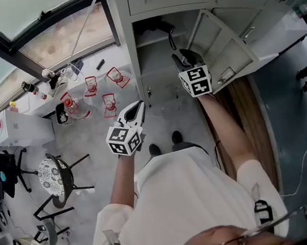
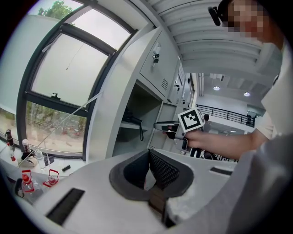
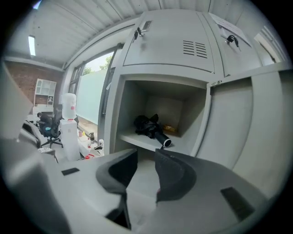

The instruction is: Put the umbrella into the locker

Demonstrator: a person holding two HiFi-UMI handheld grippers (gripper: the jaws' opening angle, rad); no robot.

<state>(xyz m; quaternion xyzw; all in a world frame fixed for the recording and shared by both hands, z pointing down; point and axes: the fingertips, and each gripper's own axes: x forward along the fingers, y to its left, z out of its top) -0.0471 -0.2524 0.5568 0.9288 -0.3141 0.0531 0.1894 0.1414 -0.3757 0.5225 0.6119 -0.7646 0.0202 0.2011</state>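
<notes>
1. At the far left of the head view a window [image 1: 40, 16] runs along the wall. Below it, a patterned stool [image 1: 51, 174] stands on the grey floor.
2. The left arm [image 1: 123, 178] reaches forward from a white sleeve, bent a little at the elbow, with the forearm bare. It carries the left gripper [image 1: 139, 106] just short of the locker's left edge, pointing ahead and slightly down.
3. In the left gripper view the left gripper [image 2: 149, 153] has its dark pads brought together at the tips, clenched on nothing.
4. The locker [image 1: 126, 49] stands ahead with one compartment open. The umbrella [image 3: 149, 126], black and folded, lies on the shelf inside that compartment with its handle end toward the front edge. The left gripper view shows it [image 2: 132, 121] with a strap hanging over the shelf's lip.
5. The right arm [image 1: 230, 136] is stretched out straighter and further than the left. Its hand holds the right gripper [image 1: 180, 58] in front of the open compartment, the marker cube facing up at the head camera.
6. In the right gripper view the right gripper [image 3: 145, 154] is released: its jaws stand apart with only bare locker behind the gap. It is aimed at the shelf, apart from the umbrella.
7. The locker door [image 3: 233, 130] hangs open at the right.
</notes>
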